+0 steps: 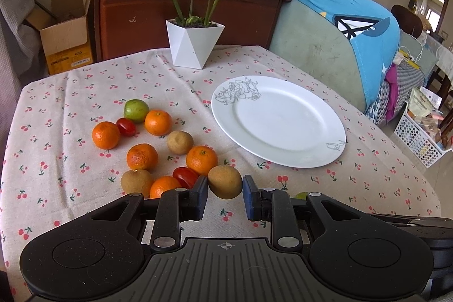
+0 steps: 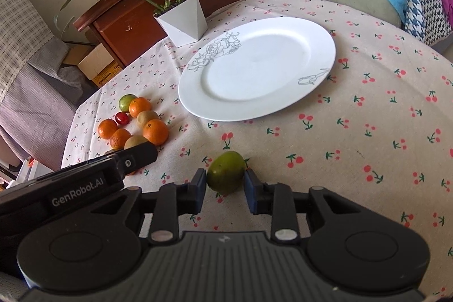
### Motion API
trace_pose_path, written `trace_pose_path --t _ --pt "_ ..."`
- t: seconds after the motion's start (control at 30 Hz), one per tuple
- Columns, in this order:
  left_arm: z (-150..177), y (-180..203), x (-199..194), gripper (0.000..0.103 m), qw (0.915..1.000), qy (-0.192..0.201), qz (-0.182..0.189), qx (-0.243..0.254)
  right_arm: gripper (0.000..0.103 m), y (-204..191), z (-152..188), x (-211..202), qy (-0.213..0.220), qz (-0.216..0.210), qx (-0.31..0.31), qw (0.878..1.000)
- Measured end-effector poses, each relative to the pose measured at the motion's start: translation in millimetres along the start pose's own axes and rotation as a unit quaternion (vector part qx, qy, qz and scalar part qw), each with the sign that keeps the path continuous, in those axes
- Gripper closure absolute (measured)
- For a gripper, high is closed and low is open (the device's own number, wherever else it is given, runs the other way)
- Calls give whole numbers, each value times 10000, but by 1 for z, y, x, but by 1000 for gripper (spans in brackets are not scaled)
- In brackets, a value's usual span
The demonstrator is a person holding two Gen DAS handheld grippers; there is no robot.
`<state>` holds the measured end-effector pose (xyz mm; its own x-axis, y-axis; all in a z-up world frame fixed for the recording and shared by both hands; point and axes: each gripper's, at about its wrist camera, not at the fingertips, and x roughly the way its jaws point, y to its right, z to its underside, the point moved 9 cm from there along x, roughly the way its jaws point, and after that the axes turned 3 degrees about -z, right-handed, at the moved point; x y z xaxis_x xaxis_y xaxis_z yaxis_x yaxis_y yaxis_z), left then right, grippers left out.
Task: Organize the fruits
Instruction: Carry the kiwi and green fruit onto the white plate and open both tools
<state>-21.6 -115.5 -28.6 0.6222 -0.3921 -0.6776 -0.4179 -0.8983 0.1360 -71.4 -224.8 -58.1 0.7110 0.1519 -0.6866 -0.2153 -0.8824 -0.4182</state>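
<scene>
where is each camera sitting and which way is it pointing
Left wrist: on the left gripper, low over the table, facing the fruit pile; its fingers flank a brown fruit.
Right wrist: on the right gripper, facing the plate; its fingers flank a green fruit, the left gripper alongside.
Shared: plate, fruit pile, plant pot.

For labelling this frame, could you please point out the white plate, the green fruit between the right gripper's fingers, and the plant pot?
white plate (image 2: pixel 215 106): right wrist view, near rim.
green fruit (image 2: pixel 226 171): right wrist view, middle of its skin.
plant pot (image 1: pixel 189 47): left wrist view, front face.
</scene>
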Motion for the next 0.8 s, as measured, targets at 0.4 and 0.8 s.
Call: trace_pose_path --t 0.4,0.8 --pt "-27 9 12 79 9996 151 212 -70 74 6 -44 -18 920 -91 253 9954" --pt "-37 21 45 79 9992 23 388 -72 74 22 -56 -1 965 76 624 9933"
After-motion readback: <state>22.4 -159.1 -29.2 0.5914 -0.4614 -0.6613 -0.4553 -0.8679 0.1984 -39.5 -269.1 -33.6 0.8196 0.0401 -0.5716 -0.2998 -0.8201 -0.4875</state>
